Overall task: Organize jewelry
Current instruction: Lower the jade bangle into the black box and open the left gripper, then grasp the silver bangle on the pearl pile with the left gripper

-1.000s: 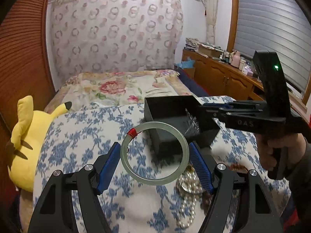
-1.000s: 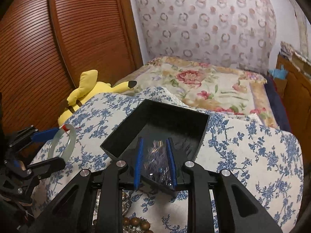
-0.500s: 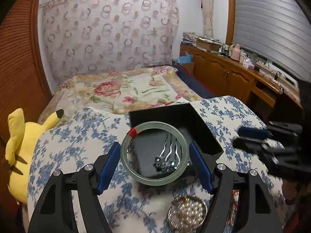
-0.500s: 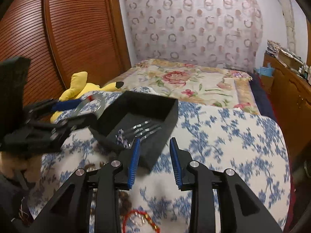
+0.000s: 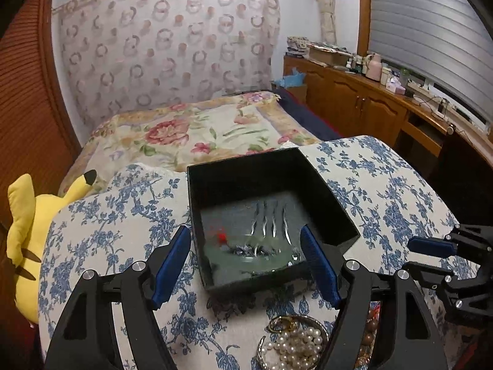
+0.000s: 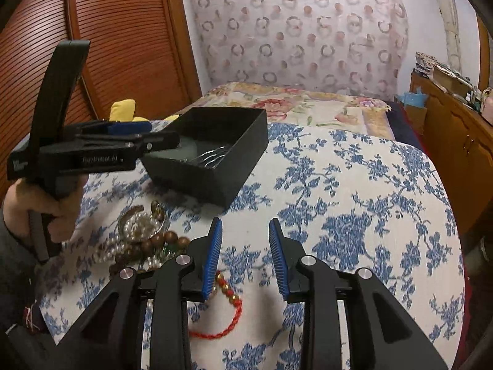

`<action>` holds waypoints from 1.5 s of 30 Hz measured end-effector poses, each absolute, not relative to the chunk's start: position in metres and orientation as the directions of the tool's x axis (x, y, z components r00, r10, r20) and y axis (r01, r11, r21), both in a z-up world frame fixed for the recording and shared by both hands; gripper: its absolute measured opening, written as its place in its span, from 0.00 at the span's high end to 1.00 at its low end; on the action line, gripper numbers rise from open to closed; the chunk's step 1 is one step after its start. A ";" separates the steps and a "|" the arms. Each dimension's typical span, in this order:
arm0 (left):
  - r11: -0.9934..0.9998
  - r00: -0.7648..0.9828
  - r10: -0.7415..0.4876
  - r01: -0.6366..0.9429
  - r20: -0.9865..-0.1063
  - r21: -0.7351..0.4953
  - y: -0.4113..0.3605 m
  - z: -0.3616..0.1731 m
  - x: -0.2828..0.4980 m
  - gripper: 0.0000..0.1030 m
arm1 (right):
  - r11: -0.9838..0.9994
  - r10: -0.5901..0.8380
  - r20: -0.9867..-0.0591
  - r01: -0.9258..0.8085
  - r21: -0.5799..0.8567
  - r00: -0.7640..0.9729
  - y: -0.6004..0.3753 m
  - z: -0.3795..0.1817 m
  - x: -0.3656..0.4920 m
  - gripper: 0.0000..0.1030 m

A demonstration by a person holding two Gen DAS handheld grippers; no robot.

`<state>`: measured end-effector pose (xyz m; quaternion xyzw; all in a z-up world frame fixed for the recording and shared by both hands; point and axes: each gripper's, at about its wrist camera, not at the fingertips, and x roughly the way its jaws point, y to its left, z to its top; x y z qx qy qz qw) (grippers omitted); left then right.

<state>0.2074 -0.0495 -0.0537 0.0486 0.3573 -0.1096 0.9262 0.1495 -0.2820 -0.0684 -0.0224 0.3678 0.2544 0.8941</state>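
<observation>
A black open box (image 5: 326, 197) stands on the blue-flowered cloth; it also shows in the right wrist view (image 6: 243, 141). Inside lie silver hairpins (image 5: 271, 225) and a blurred pale green bangle (image 5: 246, 257) with a red wrap. My left gripper (image 5: 246, 265) is open and empty over the box's near edge. My right gripper (image 6: 245, 257) is open and empty, over the cloth to the right of the box. A pile of pearl and wooden bead jewelry (image 6: 144, 234) and a red cord bracelet (image 6: 225, 317) lie in front of the box.
A yellow plush toy (image 5: 27, 234) sits at the left edge of the cloth. A bed with a floral cover (image 5: 191, 132) lies behind. Wooden cabinets (image 5: 369, 108) run along the right wall.
The left gripper opened and let go of the green bangle, which dropped into the box. The right gripper drew back to the right, away from the box.
</observation>
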 end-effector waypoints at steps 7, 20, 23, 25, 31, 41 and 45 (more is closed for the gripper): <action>0.966 0.731 -0.196 0.258 -0.654 -0.001 -0.045 -0.044 0.182 0.24 | 0.867 0.433 -0.683 -0.479 0.137 0.588 -0.284 -0.074 0.122 0.67; 0.951 0.681 -0.234 0.308 -0.694 -0.018 -0.036 -0.072 0.134 0.15 | 0.869 0.390 -0.731 -0.487 0.090 0.560 -0.282 -0.097 0.078 0.67; 0.949 0.660 -0.233 0.316 -0.714 -0.017 -0.037 -0.082 0.130 0.15 | 0.871 0.382 -0.729 -0.486 0.078 0.568 -0.280 -0.098 0.075 0.67; 0.949 0.649 -0.229 0.316 -0.725 -0.017 -0.036 -0.088 0.129 0.15 | 0.871 0.382 -0.726 -0.486 0.076 0.572 -0.280 -0.100 0.074 0.67; 0.945 0.630 -0.220 0.327 -0.745 -0.003 -0.038 -0.098 0.126 0.16 | 0.871 0.388 -0.720 -0.485 0.082 0.575 -0.282 -0.098 0.073 0.67; 0.939 0.611 -0.200 0.344 -0.766 0.029 -0.047 -0.102 0.135 0.19 | 0.870 0.391 -0.718 -0.487 0.084 0.575 -0.282 -0.098 0.072 0.67; 0.936 0.598 -0.202 0.351 -0.776 0.026 -0.052 -0.104 0.142 0.19 | 0.868 0.394 -0.717 -0.490 0.084 0.575 -0.281 -0.098 0.072 0.67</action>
